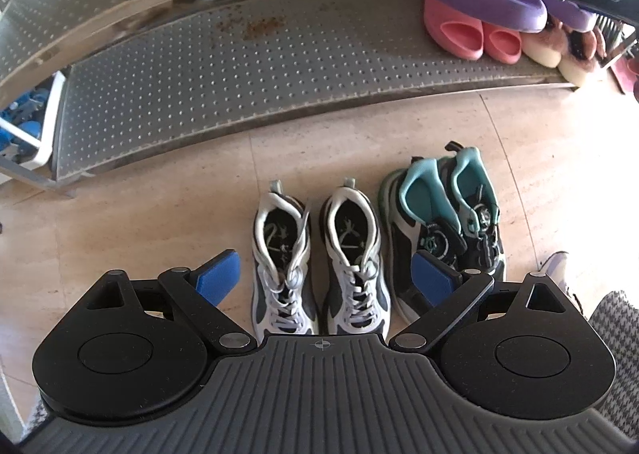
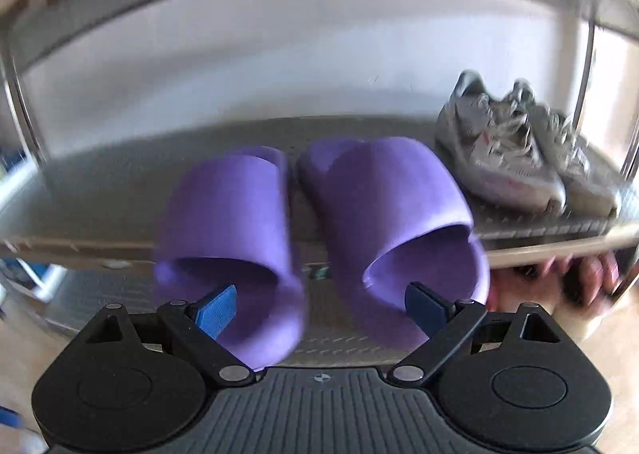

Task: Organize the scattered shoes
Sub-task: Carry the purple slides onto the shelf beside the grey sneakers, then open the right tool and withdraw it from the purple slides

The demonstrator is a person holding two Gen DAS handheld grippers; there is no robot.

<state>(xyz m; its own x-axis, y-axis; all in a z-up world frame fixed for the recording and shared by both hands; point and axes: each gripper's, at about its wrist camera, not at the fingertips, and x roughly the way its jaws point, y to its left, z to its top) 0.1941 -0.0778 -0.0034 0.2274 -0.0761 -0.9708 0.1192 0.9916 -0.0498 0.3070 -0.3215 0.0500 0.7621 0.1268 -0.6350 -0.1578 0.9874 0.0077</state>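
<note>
In the left wrist view, a pair of white and grey sneakers [image 1: 319, 266] stands on the floor with toes toward me. My left gripper [image 1: 323, 270] hangs open above them, one blue pad on either side, touching nothing. A teal and black pair [image 1: 443, 230] stands just right of them. In the right wrist view, two purple slippers [image 2: 319, 222] lie on a rack shelf, heels hanging over its front edge. My right gripper [image 2: 319, 294] is open at those heels, and its pads [image 2: 217, 312] grip nothing.
The metal rack has perforated shelves [image 1: 239, 66]. Pink slippers [image 1: 471, 34] and cream fuzzy ones [image 1: 547, 50] fill the lower shelf's right end. Grey sneakers [image 2: 519, 158] sit right of the purple pair. A person's shoe [image 1: 559, 270] is at the right, a blue-white crate [image 1: 28, 126] at the left.
</note>
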